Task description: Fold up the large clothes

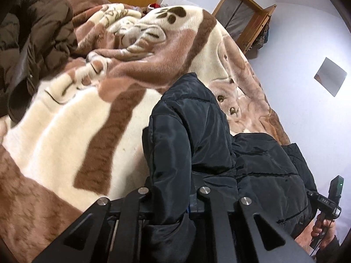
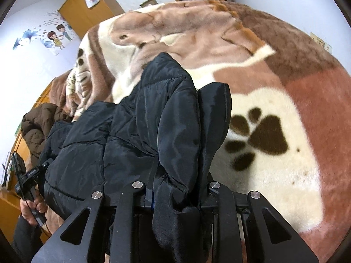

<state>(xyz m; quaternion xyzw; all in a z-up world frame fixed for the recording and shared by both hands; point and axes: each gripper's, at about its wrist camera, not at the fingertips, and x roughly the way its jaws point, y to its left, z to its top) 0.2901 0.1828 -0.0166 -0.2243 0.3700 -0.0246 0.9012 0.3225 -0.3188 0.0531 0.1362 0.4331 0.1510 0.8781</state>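
A black puffer jacket (image 1: 219,144) hangs between my two grippers above a bed. My left gripper (image 1: 173,188) is shut on one edge of the jacket; the cloth bunches between its fingers and hides the tips. My right gripper (image 2: 175,186) is shut on another edge of the same jacket (image 2: 136,135). The right gripper's handle and the hand on it show at the lower right of the left wrist view (image 1: 329,206). The left gripper's handle shows at the lower left of the right wrist view (image 2: 26,177).
A plush brown and cream blanket with paw prints (image 1: 92,114) covers the bed (image 2: 274,114). A brown puffer coat (image 1: 33,43) lies at the bed's far side, also in the right wrist view (image 2: 37,129). Wooden wardrobes (image 2: 87,11) and white walls stand behind.
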